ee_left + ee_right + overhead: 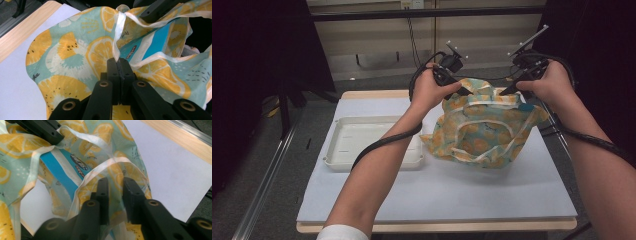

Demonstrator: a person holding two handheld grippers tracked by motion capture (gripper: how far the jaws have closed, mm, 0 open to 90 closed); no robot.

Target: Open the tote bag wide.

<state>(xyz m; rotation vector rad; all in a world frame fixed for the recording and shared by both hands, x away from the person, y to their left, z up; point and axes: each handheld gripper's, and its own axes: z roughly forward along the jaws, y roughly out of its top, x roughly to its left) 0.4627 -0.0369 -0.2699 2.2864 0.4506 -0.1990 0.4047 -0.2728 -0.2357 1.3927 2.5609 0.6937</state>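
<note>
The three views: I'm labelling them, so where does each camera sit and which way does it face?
High view: above the person's side, looking forward and down at the table; both forearms and grippers show.
Left gripper view: along its shut jaws pinching the bag's white strap.
Right gripper view: along its parted jaws over the fruit-print bag.
Shared: both gripper views show the blue packet inside.

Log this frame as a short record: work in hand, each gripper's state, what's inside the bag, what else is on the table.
work in hand: holding a fruit-print bag open by its rim
left gripper: shut on the bag's white handle strap
right gripper: fingers apart, a gap between them, at the bag's far rim
inside bag: blue packet, partly hidden by fabric
bag position: right half of the white mat, slumped
other items: empty white tray, left of the bag
</note>
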